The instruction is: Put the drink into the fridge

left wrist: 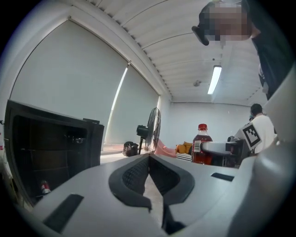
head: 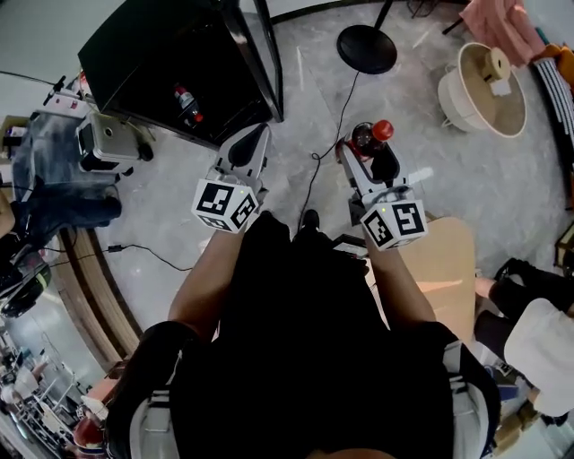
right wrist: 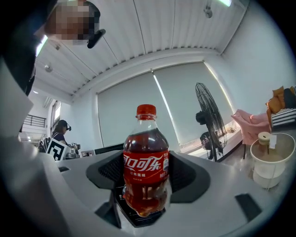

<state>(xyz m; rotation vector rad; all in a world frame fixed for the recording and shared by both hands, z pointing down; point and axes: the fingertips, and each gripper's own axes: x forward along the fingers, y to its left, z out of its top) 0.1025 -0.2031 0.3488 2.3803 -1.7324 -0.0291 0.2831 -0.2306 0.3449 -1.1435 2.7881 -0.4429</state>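
Note:
A cola bottle (head: pixel 366 137) with a red cap and red label stands upright between the jaws of my right gripper (head: pixel 369 155), which is shut on it. In the right gripper view the bottle (right wrist: pixel 145 169) fills the middle, with the pads (right wrist: pixel 182 173) pressed on both sides. My left gripper (head: pixel 254 136) is held beside it, shut with nothing in it; its tips meet (left wrist: pixel 149 158). The black fridge (head: pixel 148 58) stands open ahead on the left, with another red-capped bottle (head: pixel 186 105) inside. From the left gripper view the fridge (left wrist: pixel 51 148) is at the left and the held bottle (left wrist: pixel 201 146) at the right.
The fridge door (head: pixel 258 54) stands open toward me. A standing fan's black base (head: pixel 366 48) and its cable lie on the floor ahead. A white round basket (head: pixel 482 90) is at the right, with a pink cloth (head: pixel 508 27) behind it. A cluttered table (head: pixel 54 170) is at the left.

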